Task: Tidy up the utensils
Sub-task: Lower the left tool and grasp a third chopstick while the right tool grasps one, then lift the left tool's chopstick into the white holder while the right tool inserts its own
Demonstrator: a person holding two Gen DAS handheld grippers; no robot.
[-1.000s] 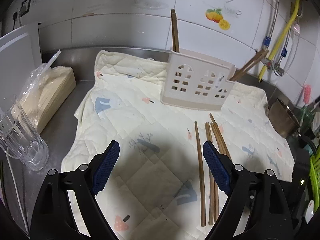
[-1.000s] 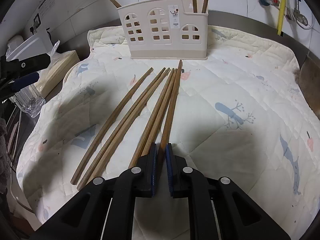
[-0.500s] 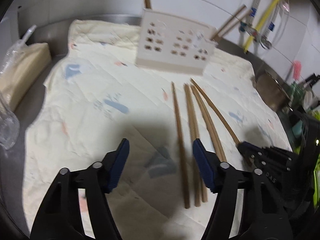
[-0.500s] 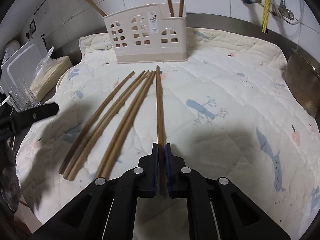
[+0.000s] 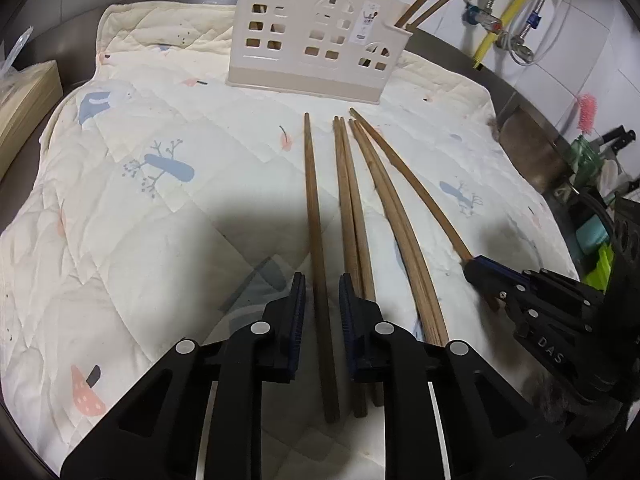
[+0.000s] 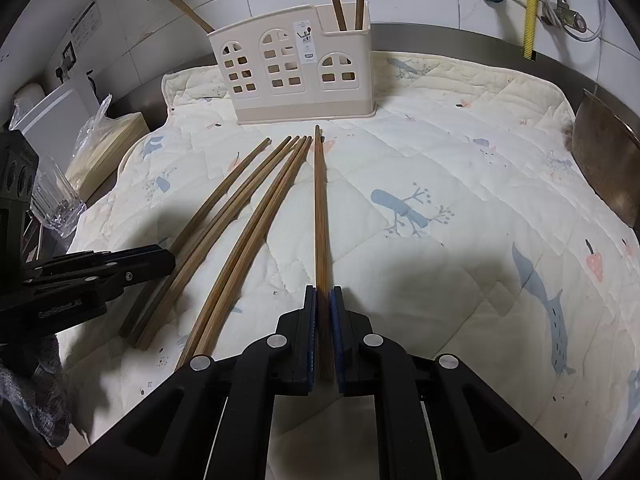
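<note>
Quilted cloth (image 5: 168, 128) on my table carries the loose chopsticks: my left gripper (image 5: 322, 312) is closing its jaws around the leftmost chopstick (image 5: 314, 216), my right gripper (image 6: 323, 332) clenches another chopstick (image 6: 320, 216), both next lifted toward the holder (image 6: 296, 76) at twelve o'clock.

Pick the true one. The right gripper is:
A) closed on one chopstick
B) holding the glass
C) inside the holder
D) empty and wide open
A: the right gripper has its fingers pressed on both sides of a single chopstick lying on the cloth, short of the holder.
</note>
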